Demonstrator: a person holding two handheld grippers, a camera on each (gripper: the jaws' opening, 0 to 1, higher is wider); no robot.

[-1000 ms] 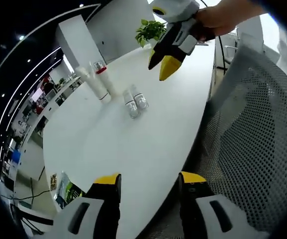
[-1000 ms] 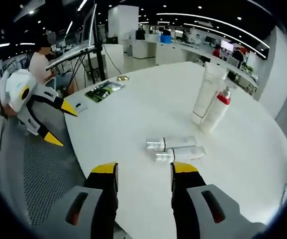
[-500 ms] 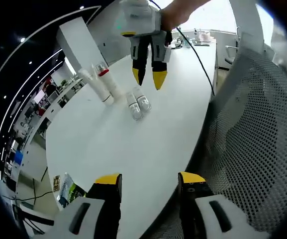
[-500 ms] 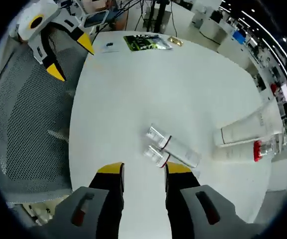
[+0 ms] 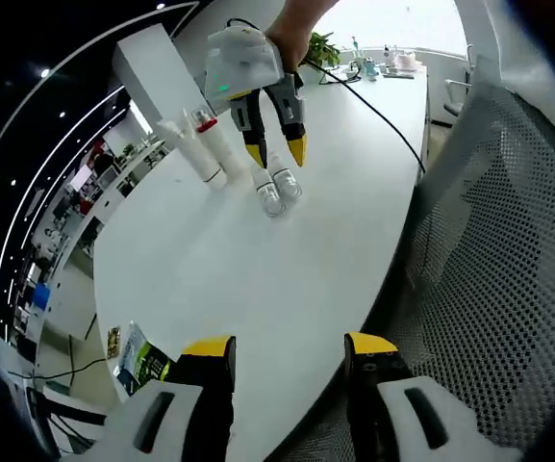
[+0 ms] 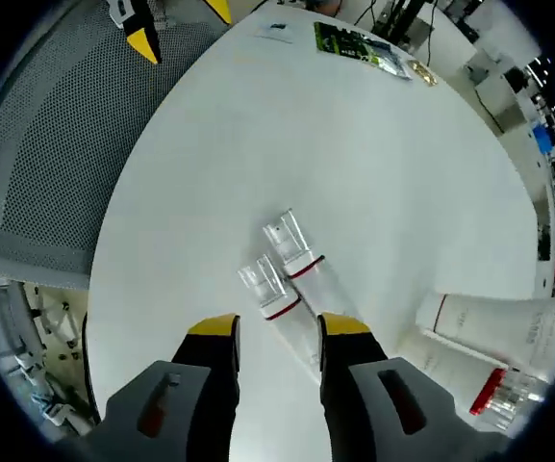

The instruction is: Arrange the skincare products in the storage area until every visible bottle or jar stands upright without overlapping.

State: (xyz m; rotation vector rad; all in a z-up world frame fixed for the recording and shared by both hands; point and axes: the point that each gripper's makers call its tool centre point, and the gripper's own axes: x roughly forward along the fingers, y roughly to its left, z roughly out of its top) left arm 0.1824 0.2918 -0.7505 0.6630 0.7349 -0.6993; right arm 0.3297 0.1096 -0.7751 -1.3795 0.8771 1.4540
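white table (image 6: 200, 144) | two bottles (image 6: 275, 289) lying flat, caps toward chair | right gripper (image 6: 270, 332) fingers apart straddling them | left gripper (image 5: 282, 351) fingers apart

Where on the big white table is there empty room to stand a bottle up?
The round white table is bare between the two lying clear bottles and the green packet. It is crowded by the tall white tubes.

Desk (image 6: 258, 144): smooth white, slight sheen. Two lying bottles (image 6: 291, 265): frosted body, clear glossy plastic caps. Chair back (image 5: 489, 279): grey perforated mesh. Standing tubes (image 6: 508, 332): matt white plastic.
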